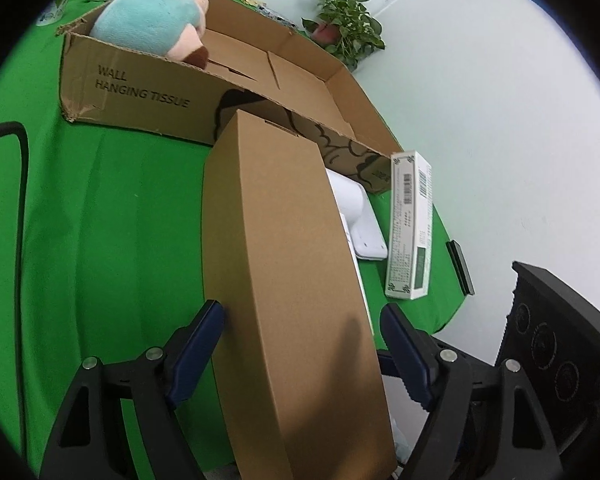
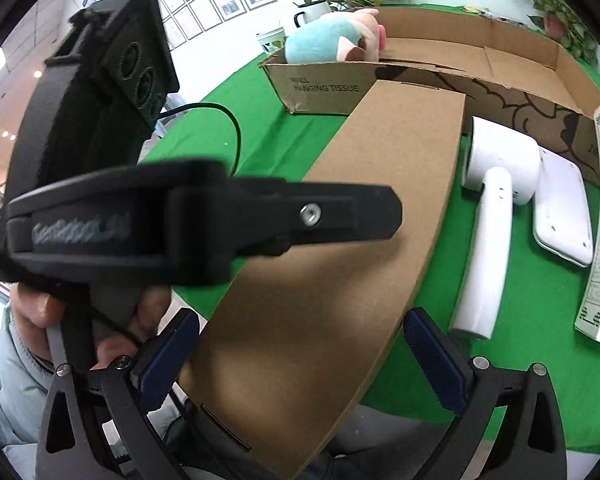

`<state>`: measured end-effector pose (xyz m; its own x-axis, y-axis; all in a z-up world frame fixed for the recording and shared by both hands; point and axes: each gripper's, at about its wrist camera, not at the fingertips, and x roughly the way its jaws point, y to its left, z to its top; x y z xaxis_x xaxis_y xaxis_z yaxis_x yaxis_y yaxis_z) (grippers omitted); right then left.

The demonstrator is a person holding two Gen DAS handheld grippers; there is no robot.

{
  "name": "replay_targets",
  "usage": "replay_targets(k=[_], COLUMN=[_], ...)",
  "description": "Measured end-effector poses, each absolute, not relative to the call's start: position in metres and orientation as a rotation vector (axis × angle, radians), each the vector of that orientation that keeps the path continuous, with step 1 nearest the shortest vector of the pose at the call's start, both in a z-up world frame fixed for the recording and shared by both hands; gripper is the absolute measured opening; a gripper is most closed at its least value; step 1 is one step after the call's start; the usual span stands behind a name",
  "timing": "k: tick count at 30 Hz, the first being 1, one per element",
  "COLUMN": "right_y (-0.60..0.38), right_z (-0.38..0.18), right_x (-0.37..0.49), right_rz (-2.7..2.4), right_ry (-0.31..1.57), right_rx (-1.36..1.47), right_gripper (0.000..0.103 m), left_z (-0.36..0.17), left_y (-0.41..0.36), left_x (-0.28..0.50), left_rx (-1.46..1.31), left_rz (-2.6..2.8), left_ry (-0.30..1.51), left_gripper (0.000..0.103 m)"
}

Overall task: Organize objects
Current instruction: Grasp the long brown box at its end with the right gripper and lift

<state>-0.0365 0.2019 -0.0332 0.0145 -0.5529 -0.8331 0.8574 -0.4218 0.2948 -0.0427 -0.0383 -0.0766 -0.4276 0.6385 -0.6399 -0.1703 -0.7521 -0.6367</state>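
Long brown carton lies flat on green table, far end toward open box.

Left gripper: jaws wide, straddling carton near end; left pad appears at carton's side wall, right pad apart. No grip yet.

Right gripper: jaws wide, bracketing same carton end; pads clear of walls. Nothing held.

Judgement: both tools set either side because carton is long; two-point hold would stop sag and swing.

Right of jaws: white dryer, white pad, green-white pack. Plush toy already in box.
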Motion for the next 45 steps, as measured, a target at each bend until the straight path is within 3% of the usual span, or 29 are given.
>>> replay_targets(k=[10,13,19,29,33,45], right_y=[0.221,0.228,0.229,0.237,0.232,0.231], right_z=[-0.033,-0.032,-0.032,-0.019,-0.014,-0.019], right_x=[-0.044,-0.034,-0.034,-0.026,-0.027,-0.03], right_rz=[-1.733,-1.763,-1.784,-1.833,-1.858,-1.83], right_ry=[0.447,0.483,0.491,0.475,0.477,0.428], right_rx=[1.165,1.123,1.08,1.004,0.967,1.01], right_gripper=[0.102,0.093,0.09,0.089,0.089,0.088], left_z=[-0.083,-0.087,-0.088,-0.074,-0.062,-0.068], left_y=[-0.017,-0.015,-0.018,-0.022,-0.02,-0.025], left_x=[-0.029,-0.025,-0.021,-0.014,-0.012,-0.018], left_rx=[-1.35,-1.371,-1.366,-1.32,-1.285,-1.304], left_rz=[2.097,2.098,2.11,2.147,2.196,2.196], left_ry=[-0.683,-0.678,-0.697,-0.699,-0.677,-0.731], left_gripper=[0.079,0.079,0.079,0.074,0.065,0.064])
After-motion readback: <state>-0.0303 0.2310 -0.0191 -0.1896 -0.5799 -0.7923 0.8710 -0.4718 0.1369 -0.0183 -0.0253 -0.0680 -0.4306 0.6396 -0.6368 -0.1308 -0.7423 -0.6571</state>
